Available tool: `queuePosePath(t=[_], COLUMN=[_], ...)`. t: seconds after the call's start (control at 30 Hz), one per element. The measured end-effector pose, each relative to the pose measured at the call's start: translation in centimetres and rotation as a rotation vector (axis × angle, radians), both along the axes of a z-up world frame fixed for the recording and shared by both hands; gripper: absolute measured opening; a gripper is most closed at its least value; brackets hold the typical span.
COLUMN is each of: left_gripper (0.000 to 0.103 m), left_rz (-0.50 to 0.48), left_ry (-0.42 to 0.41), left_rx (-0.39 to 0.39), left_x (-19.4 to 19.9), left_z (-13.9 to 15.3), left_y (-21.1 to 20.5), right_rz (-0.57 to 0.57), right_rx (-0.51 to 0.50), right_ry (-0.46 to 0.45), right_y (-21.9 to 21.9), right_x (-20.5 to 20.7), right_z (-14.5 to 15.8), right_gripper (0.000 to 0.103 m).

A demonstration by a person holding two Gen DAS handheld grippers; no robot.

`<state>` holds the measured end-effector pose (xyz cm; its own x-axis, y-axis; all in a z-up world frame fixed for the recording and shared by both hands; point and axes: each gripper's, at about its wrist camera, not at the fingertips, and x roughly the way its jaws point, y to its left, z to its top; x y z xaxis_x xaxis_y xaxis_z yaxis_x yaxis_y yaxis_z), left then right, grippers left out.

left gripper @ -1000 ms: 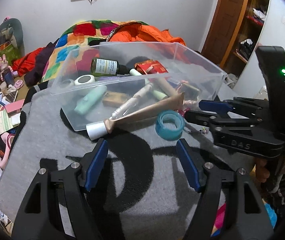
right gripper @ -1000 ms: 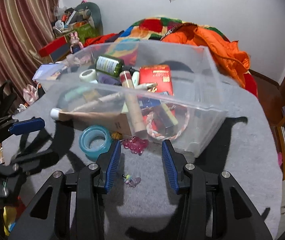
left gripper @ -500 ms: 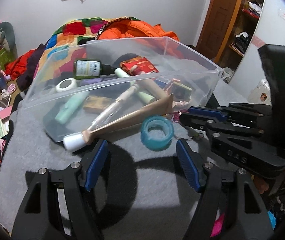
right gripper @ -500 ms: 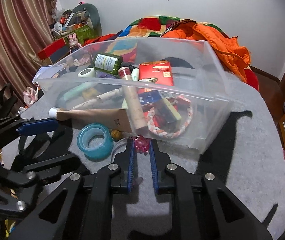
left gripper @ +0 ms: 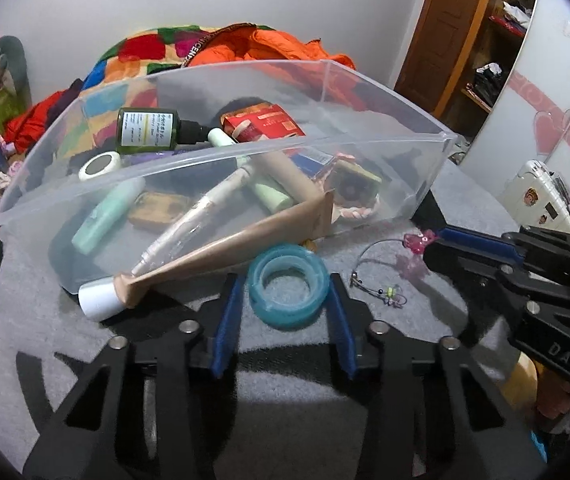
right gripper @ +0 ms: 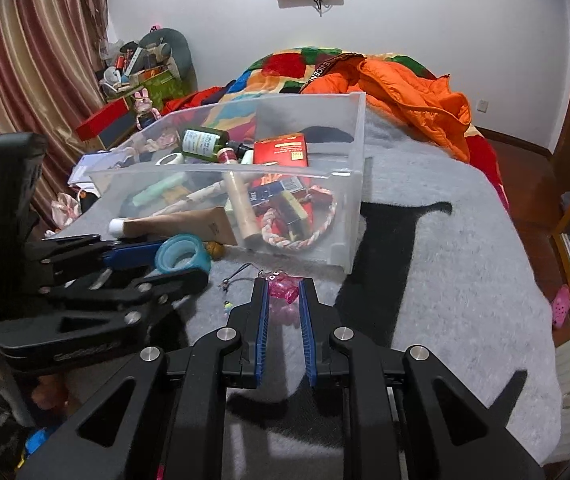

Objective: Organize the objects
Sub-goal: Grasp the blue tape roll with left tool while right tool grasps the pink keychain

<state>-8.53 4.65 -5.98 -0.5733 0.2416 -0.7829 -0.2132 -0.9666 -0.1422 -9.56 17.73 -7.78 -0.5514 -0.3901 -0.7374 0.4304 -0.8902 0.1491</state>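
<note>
Two grips are in progress beside the bin (left gripper: 437,140). The left gripper (left gripper: 285,292) has just been closing around the tape (left gripper: 288,290); a partial hold could let it roll. The right gripper (right gripper: 283,292) pinches the charm (right gripper: 281,289) at its tips; its trailing cord (left gripper: 369,276) may snag the blanket (right gripper: 445,280).

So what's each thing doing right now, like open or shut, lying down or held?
Left tongs: just been closing, pads around the blue tape roll, which lies flat on the grey blanket.
Right tongs: shut on the pink charm.
Clear bin: no lid, holding many items.
Tan tube: capped, lying outside against the bin.
Green bottle: capped, on its side in the bin.
</note>
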Motion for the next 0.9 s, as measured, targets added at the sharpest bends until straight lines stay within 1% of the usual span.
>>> queuePosePath(t=[0.13, 0.37, 0.47, 0.57, 0.77, 0.9], left_gripper=[0.039, 0.039, 0.039, 0.039, 0.039, 0.039], left_rz=[0.01, 0.027, 0.037, 0.047, 0.061, 0.077], left_ry=[0.009, 0.028, 0.053, 0.094, 0.162, 0.198], left_rx=[0.009, 0.039, 0.043, 0.046, 0.047, 0.044], left_x=[0.5, 1.5, 2.0, 2.5, 2.5, 2.4], left_z=[0.1, 1.2, 2.0, 3.3, 5.7, 7.0], left_y=[-0.3, -1.4, -1.7, -2.1, -2.9, -3.3], right_rz=[-0.01, -0.003, 0.0, 0.001, -0.001, -0.01], right_rx=[-0.017, -0.05, -0.071, -0.091, -0.118, -0.113], right_ry=[0.01, 0.079, 0.106, 0.136, 0.199, 0.246], right_y=[0.2, 0.0, -0.3, -0.4, -0.3, -0.3], right_x=[0.0, 0.5, 0.6, 0.7, 0.6, 0.1], right_z=[0.5, 3.2, 4.4, 5.6, 7.8, 9.2], right_gripper=[0.013, 0.013, 0.013, 0.013, 0.013, 0.013])
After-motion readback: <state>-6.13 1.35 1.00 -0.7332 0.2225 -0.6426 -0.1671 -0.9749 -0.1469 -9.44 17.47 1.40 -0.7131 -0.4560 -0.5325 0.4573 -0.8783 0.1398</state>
